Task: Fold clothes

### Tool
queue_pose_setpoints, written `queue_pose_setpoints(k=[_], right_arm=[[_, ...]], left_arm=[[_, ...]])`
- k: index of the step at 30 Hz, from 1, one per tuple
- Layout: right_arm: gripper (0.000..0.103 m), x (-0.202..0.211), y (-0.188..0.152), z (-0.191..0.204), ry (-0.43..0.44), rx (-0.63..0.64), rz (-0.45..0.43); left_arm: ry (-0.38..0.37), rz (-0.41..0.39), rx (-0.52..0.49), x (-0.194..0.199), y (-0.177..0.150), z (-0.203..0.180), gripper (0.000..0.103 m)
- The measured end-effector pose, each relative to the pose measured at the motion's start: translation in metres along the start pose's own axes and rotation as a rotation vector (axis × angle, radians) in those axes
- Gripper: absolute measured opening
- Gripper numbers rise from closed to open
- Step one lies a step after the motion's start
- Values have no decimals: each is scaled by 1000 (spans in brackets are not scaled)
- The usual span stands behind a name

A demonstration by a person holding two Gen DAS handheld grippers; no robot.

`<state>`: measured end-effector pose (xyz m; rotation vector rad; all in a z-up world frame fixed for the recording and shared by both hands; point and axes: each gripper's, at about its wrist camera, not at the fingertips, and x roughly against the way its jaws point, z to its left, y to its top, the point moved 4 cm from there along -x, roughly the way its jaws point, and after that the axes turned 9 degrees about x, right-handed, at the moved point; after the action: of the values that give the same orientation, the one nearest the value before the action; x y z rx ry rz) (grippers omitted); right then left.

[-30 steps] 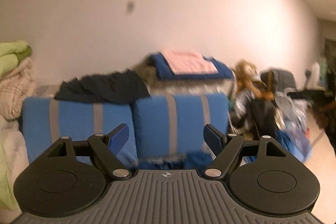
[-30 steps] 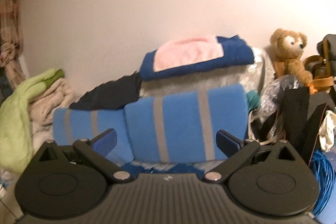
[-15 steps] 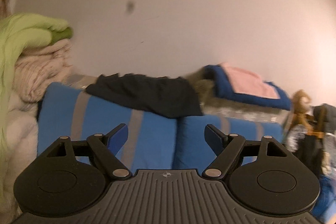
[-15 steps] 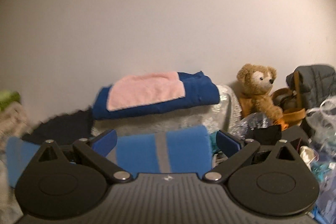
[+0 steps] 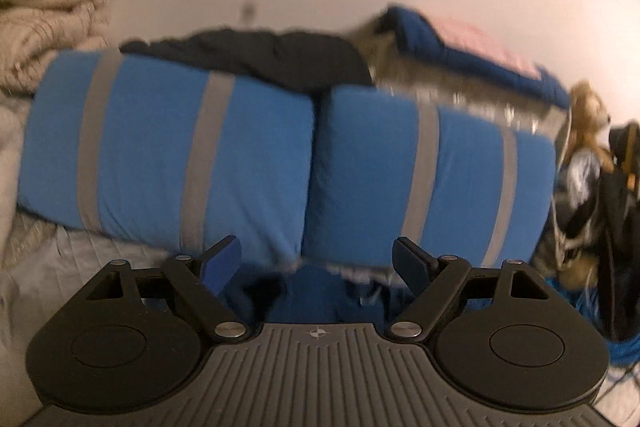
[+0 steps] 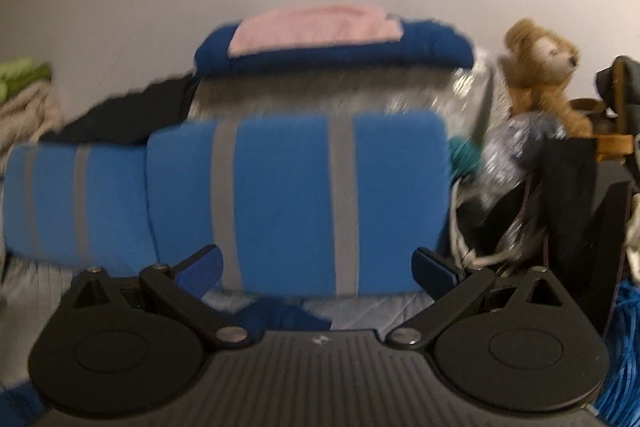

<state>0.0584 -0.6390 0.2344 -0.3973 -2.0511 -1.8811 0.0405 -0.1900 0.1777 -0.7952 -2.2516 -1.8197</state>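
Both grippers stood wide open and empty. The left gripper (image 5: 317,259) and the right gripper (image 6: 316,267) both pointed toward the two blue striped pillows (image 5: 168,163), used here as the landmark.

The task's thing, a dark blue garment (image 5: 316,291), lay crumpled on the grey quilted bedcover (image 5: 100,251) just in front of the pillows, below and ahead of the fingertips. In the left view it sat between the jaws and filled most of the gap. In the right view the same cloth (image 6: 280,315) sat left of centre. I judged the left gripper nearer.

Its long axis could not be told, since most of it was hidden behind the gripper bodies.
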Motion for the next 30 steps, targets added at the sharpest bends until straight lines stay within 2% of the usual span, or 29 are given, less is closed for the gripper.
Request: queue_pose_setpoints(k=[5, 8, 13, 16, 20, 25, 30], right_arm=[[103, -28, -41, 19, 26, 37, 44], [103, -49, -62, 29, 59, 23, 77], [103, -74, -88, 42, 122, 8, 112], [103, -83, -98, 46, 146, 7, 115], [102, -93, -109, 47, 166, 18, 117], [94, -113, -125, 52, 197, 28, 156], [85, -143, -141, 64, 123, 152, 205]], left_arm=[[28, 47, -80, -26, -40, -29, 83], [8, 71, -87, -39, -63, -42, 83], [-13, 81, -112, -54, -93, -41, 83], [11, 101, -96, -59, -98, -32, 83], [-16, 105, -43, -56, -97, -24, 83], [-70, 125, -64, -58, -100, -33, 83], [-100, 120, -107, -58, -103, -43, 83]])
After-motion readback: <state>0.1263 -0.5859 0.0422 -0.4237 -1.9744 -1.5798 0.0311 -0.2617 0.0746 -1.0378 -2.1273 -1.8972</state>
